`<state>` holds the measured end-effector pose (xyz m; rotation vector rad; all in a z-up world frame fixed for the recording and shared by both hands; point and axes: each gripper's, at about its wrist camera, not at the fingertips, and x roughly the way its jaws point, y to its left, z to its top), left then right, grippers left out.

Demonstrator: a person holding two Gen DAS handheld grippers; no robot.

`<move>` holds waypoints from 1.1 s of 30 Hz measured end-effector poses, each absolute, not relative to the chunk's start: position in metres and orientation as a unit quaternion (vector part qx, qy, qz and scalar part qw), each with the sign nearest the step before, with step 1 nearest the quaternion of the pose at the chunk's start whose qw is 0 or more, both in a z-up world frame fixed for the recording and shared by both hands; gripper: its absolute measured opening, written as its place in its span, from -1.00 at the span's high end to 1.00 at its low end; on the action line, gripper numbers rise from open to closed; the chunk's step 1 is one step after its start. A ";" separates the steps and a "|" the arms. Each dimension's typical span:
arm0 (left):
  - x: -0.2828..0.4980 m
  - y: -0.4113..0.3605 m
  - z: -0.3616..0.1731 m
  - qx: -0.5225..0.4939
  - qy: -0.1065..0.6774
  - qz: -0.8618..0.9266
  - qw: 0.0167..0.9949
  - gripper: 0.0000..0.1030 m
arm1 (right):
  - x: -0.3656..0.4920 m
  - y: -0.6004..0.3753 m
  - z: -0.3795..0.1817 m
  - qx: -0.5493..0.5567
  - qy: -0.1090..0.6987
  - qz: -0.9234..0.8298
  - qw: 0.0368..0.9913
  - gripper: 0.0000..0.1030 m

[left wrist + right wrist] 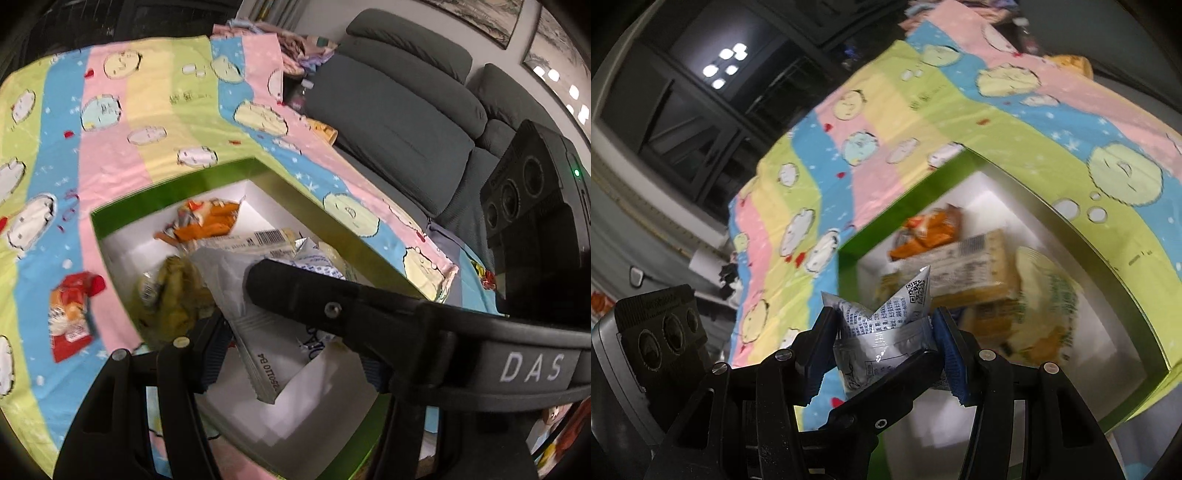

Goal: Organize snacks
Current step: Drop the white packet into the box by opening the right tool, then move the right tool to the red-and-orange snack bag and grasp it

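Observation:
A green box (166,184) with a white inside lies on a pastel cartoon cloth (147,110). In it are an orange packet (207,221), a barcoded packet (258,238) and a green packet (173,291). My left gripper (291,362) hovers over the box, shut on a white packet (258,350) with a crimped edge. One finger (295,291) of the right gripper crosses just above it. In the right wrist view my right gripper (886,332) is shut on a silver-white packet (908,295) with a QR code, near the box's (871,236) front corner. A red packet (72,314) lies on the cloth, left of the box.
A grey sofa (388,110) runs along the cloth's right side. Folded fabrics (295,48) are piled at the far end. A yellow item (325,131) sits at the cloth's edge by the sofa. A dark window (701,110) stands beyond the table.

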<state>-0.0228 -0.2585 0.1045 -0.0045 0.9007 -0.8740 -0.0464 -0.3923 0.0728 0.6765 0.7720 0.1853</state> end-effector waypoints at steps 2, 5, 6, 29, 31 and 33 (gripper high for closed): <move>-0.020 -0.262 0.098 -0.008 0.434 -0.407 0.804 -0.21 | -0.045 -0.397 0.067 0.327 0.378 0.081 0.862 -0.08; -0.019 -0.264 0.091 -0.017 0.452 -0.398 0.798 -0.31 | -0.044 -0.401 0.061 0.329 0.387 0.062 0.859 -0.08; -0.019 -0.264 0.091 -0.018 0.455 -0.397 0.797 -0.34 | -0.045 -0.403 0.061 0.328 0.390 0.051 0.859 -0.08; -0.036 -0.063 0.119 -0.044 0.390 -0.189 0.900 -0.98 | -0.045 -0.335 0.103 0.251 0.346 0.101 0.898 -0.58; -0.036 -0.032 0.108 -0.050 0.391 -0.157 0.906 -0.98 | -0.039 -0.318 0.103 0.237 0.354 0.110 0.898 -0.58; -0.034 -0.006 0.096 -0.078 0.389 -0.136 0.908 -0.98 | -0.031 -0.297 0.101 0.219 0.371 0.115 0.895 -0.58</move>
